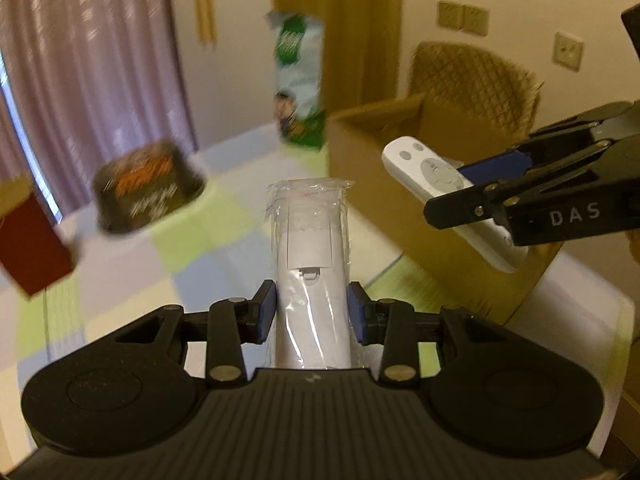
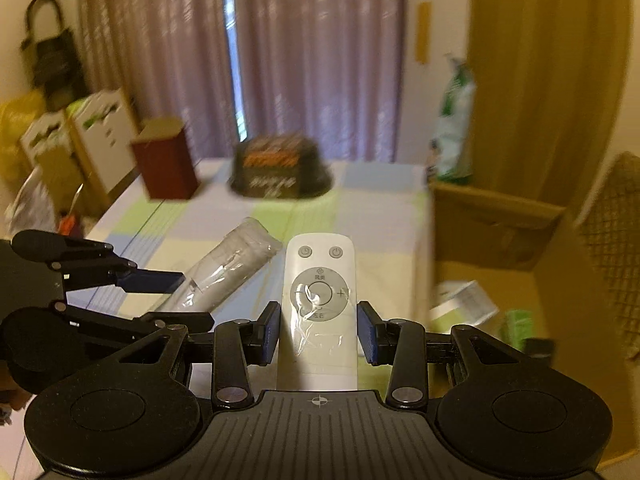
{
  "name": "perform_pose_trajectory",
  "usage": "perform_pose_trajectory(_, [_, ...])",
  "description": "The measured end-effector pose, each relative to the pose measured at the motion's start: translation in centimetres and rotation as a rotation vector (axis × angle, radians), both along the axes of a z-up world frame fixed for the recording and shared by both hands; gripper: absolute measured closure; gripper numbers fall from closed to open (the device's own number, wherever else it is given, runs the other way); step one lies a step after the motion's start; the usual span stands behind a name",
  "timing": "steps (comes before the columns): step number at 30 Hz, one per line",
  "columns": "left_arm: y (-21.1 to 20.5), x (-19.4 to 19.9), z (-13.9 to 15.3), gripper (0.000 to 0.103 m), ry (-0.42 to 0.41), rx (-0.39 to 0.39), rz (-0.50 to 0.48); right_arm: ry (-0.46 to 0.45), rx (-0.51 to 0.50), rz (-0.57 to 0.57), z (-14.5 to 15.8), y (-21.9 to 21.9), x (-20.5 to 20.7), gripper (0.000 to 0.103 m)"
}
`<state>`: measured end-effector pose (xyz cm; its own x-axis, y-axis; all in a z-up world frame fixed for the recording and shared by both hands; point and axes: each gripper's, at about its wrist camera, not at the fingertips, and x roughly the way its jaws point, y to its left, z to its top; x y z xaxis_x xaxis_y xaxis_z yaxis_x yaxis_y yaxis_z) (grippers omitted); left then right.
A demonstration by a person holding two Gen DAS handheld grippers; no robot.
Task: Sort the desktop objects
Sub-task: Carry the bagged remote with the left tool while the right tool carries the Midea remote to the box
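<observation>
Left wrist view: the left gripper clamps a plastic-wrapped remote above the table; the right gripper pinches a white remote mid-body. Both look light, rigid and film-slick.

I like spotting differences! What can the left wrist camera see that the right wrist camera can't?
Only the left wrist view shows the wall sockets and the wrapped remote's back, held in the left gripper. Only the right wrist view shows the stacked boxes, the hanging bag and the things inside the cardboard box. Both show the button remote in the right gripper and the checked tablecloth.
</observation>
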<state>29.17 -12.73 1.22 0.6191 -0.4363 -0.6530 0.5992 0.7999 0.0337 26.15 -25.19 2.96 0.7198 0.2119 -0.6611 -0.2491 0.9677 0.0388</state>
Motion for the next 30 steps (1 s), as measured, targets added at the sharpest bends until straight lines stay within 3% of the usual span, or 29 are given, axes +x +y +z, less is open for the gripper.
perform_pose_trajectory(6, [-6.2, 1.5, 2.8, 0.07, -0.045, -0.05, -0.11, -0.046, -0.001, -0.13, 2.7, -5.7, 0.1, 0.064])
perform_pose_trajectory(10, [-10.5, 2.4, 3.6, 0.07, -0.039, -0.073, -0.175, -0.036, 0.003, -0.209, 2.9, -9.6, 0.4, 0.064])
perform_pose_trajectory(20, [-18.4, 3.9, 2.5, 0.07, 0.017, -0.061, -0.256, 0.033, 0.054, -0.31, 0.4, -16.2, 1.6, 0.064])
perform_pose_trajectory(30, [-21.5, 5.0, 0.6, 0.07, 0.077, -0.019, -0.26, 0.082, 0.095, -0.317, -2.1, -18.8, 2.1, 0.063])
